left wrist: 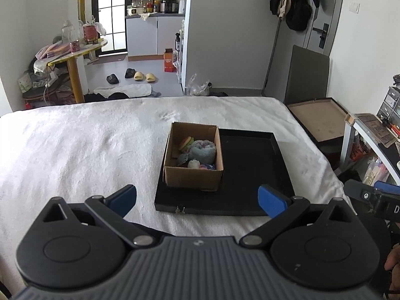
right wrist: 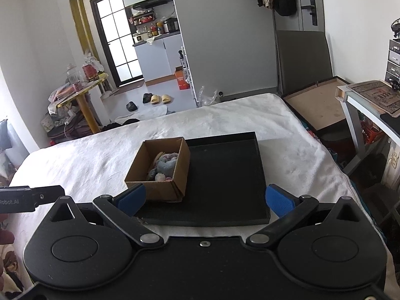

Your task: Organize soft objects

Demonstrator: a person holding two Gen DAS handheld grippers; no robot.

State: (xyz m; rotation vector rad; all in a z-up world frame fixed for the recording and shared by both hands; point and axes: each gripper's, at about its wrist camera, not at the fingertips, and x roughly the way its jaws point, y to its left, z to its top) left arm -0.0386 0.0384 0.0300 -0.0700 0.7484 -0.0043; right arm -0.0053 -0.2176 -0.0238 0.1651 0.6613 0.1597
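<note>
Covering the bed, white blanket, black tray holding cardboard box, both claws spread wide, empty

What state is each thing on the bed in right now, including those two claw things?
Left gripper: open, holding nothing.
Right gripper: open, holding nothing.
Cardboard box: open on top, standing in the tray's left part.
Soft objects: piled inside the box.
Black tray: flat on the bed, bare beside the box.
White bed cover: spread out, slightly wrinkled.
</note>
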